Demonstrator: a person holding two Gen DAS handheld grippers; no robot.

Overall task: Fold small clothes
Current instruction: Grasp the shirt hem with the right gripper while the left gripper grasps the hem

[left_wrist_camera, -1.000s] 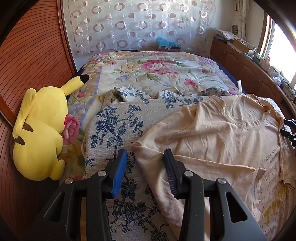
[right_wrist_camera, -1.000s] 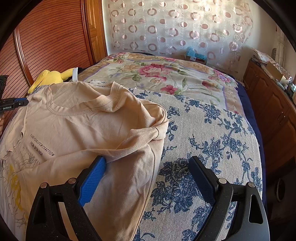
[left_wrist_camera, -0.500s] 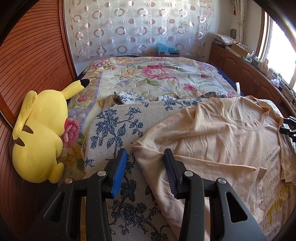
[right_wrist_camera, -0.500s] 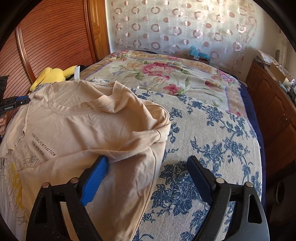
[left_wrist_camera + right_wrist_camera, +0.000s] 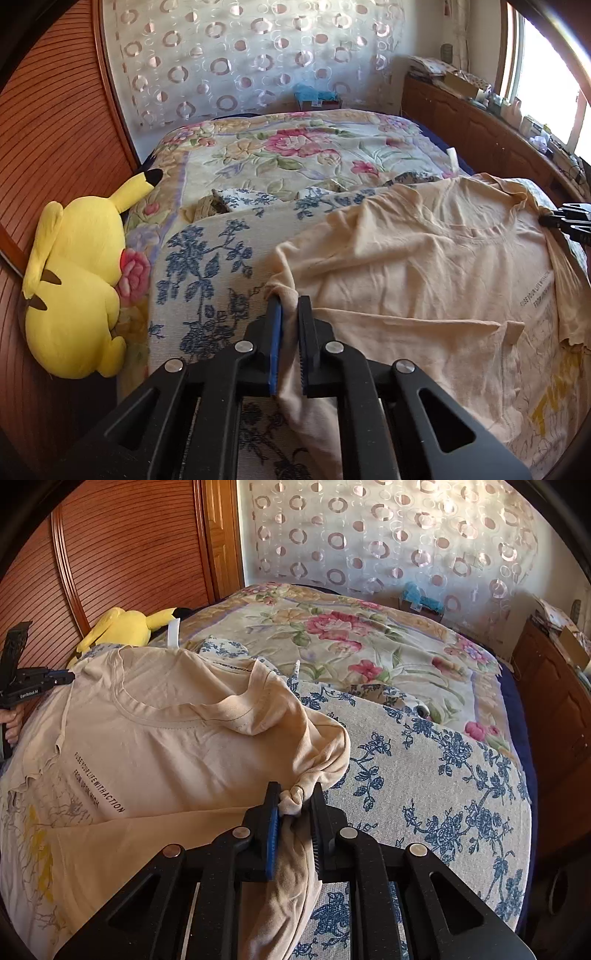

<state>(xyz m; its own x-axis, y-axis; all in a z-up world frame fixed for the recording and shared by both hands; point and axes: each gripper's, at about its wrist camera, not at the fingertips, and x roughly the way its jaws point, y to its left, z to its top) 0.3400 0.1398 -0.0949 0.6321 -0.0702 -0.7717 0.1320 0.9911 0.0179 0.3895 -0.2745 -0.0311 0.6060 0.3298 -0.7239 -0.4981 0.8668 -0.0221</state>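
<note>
Across the bed (image 5: 314, 155) lies a blue-flowered cover (image 5: 443, 775), and on it a beige T-shirt (image 5: 424, 266) is spread front up. Both sleeves sit at the shirt's outer edges. The left gripper (image 5: 290, 306) has just closed its jaws onto one bunched sleeve edge; the right gripper (image 5: 295, 794) has just closed on the other (fabric knots between its pads). Bare cover stays open beyond each sleeve. A yellow plush toy (image 5: 74, 288) rests at the bed's edge beside the wooden wall (image 5: 55, 129).
</note>
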